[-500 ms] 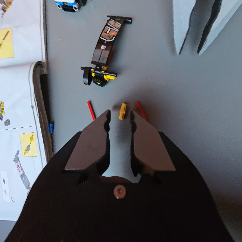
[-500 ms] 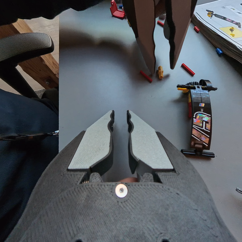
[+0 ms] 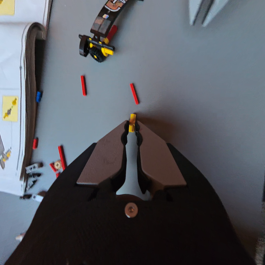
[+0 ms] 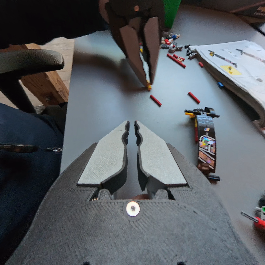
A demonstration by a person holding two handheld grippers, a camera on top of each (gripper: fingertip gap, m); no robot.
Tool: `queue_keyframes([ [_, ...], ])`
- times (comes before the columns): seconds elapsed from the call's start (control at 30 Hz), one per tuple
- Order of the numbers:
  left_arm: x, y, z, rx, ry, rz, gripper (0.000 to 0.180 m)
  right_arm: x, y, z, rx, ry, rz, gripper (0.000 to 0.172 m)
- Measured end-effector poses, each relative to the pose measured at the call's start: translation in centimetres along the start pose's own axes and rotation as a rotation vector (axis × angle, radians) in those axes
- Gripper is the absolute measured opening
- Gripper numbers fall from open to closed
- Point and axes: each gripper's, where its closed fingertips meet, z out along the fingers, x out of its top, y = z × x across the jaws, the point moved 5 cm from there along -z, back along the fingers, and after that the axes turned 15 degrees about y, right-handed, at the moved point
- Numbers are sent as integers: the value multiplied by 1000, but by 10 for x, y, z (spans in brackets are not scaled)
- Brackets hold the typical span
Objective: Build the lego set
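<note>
My left gripper (image 3: 132,124) pinches a small yellow pin (image 3: 132,123) right at the fingertips, just above the grey table (image 3: 200,86) — barely any bite, so a twist could pop it loose. Right gripper (image 4: 131,123) hangs nearly closed, empty.
</note>
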Motion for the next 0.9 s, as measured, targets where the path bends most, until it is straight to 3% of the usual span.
queue_keyframes([
  [0.17,-5,26,-12,53,20,-30,6,4,15,24,-44,-25,-108,5],
  [0.33,-2,44,-8,79,138,-75,6,3,16,43,-36,-73,-148,7],
  [0.6,-3,46,-8,103,157,-59,6,9,17,36,-112,-8,-198,3],
  [0.9,-2,44,-6,73,165,-93,6,8,21,35,-54,-7,-99,4],
])
